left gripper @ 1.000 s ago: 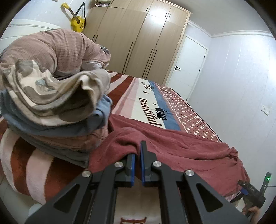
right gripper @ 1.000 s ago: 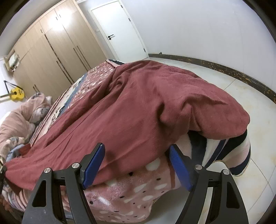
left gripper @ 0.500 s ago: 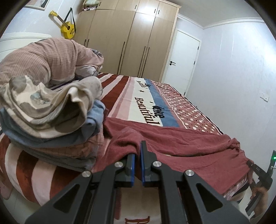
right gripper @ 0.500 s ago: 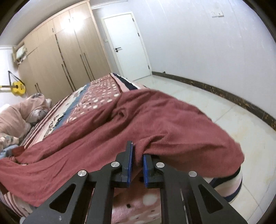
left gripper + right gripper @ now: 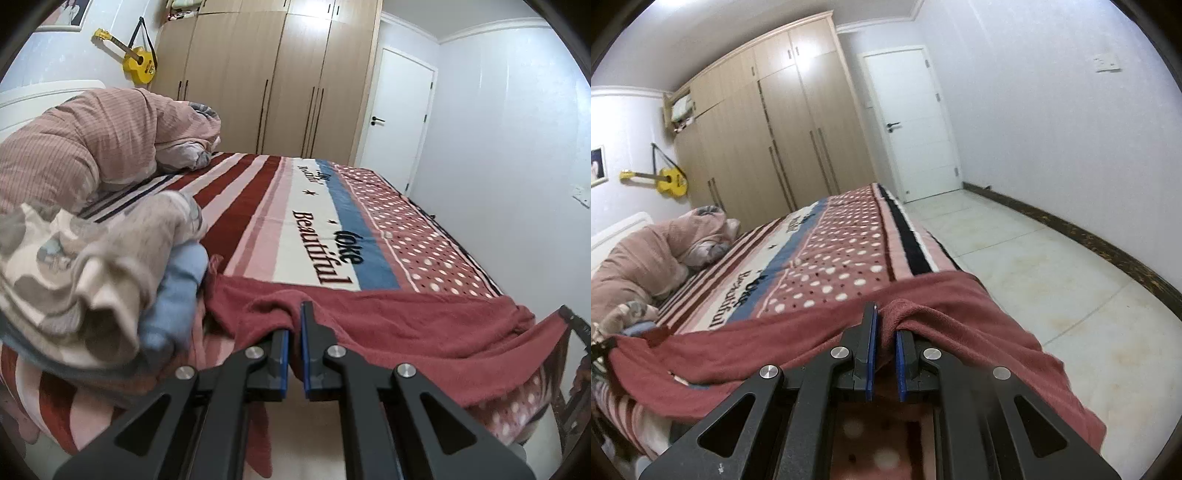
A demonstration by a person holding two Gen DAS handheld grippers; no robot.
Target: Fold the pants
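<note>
The dark red pants (image 5: 406, 325) lie stretched along the near edge of the bed, partly hanging over it. My left gripper (image 5: 294, 332) is shut on a bunched fold at their left end. My right gripper (image 5: 884, 332) is shut on a bunched fold at their right end (image 5: 923, 321). The cloth spans taut between the two grippers and also shows in the right wrist view (image 5: 738, 354). The right gripper shows at the far right edge of the left wrist view (image 5: 576, 332).
A stack of folded clothes (image 5: 92, 280) sits on the bed just left of my left gripper. A pink duvet (image 5: 92, 147) is heaped at the headboard. The striped bedspread (image 5: 314, 221) stretches beyond. Wardrobe (image 5: 768, 147), door (image 5: 912, 122) and tiled floor (image 5: 1052, 266) lie beyond.
My right gripper went from open to shut on the pants' right end. Both grippers have lifted and pulled the pants toward the near bed edge, drawing the cloth flat and taut.
</note>
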